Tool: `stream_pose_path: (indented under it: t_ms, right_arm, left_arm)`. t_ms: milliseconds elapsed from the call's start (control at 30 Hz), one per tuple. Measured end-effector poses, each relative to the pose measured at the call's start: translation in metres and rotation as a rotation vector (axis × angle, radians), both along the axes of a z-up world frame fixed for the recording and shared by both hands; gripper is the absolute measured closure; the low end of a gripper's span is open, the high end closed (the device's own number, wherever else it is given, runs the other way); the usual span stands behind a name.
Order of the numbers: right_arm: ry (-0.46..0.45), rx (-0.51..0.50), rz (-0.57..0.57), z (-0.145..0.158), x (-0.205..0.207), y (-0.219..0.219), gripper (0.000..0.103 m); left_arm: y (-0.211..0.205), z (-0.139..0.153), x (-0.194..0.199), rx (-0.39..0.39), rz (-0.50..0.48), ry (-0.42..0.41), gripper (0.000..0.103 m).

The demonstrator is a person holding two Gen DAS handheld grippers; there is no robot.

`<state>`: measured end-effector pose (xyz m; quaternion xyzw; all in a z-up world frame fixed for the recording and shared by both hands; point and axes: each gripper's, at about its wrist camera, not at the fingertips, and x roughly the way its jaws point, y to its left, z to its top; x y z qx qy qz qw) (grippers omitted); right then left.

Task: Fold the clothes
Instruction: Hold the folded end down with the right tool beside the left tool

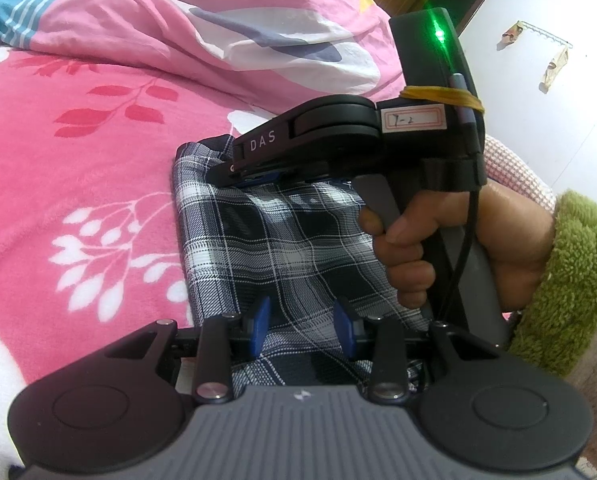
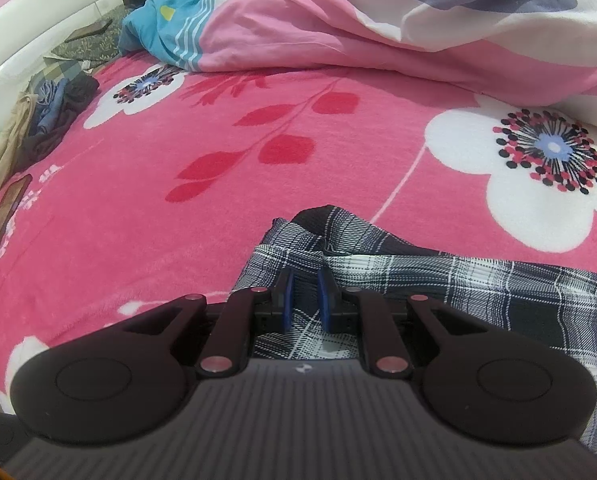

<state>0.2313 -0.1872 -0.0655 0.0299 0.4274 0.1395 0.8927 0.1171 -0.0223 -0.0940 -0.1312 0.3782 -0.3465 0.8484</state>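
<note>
Left claw (image 1: 303,326) over plaid garment (image 1: 274,240), bed (image 1: 78,184)

Plaid garment (image 1: 282,240): thin woven cloth, matt. Beneath it, pink blanket (image 1: 78,160): fleecy, napped. Left gripper (image 1: 304,326) above the garment: matt black plastic, ribbed grey housing.

A pink fleece blanket (image 2: 146,208) printed with red leaves and big white flowers covers the bed. At the far side lies a rumpled pink and white duvet (image 2: 378,28), a blue striped part (image 2: 170,28) at its left end. Far left, beside the white padded headboard (image 2: 30,28), sits a small heap of dark clothes (image 2: 54,116). A phone (image 2: 4,216) lies near the left edge.
</note>
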Motion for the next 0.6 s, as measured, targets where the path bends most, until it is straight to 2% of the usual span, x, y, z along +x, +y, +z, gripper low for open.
stream_pose_path:
  t_ms: [600]
  right_arm:
    - [0.002, -0.004, -0.002, 0.0, -0.0003, 0.0007, 0.091]
  left_arm:
    - [0.0001, 0.0007, -0.0004, 0.0, 0.0, 0.003, 0.067]
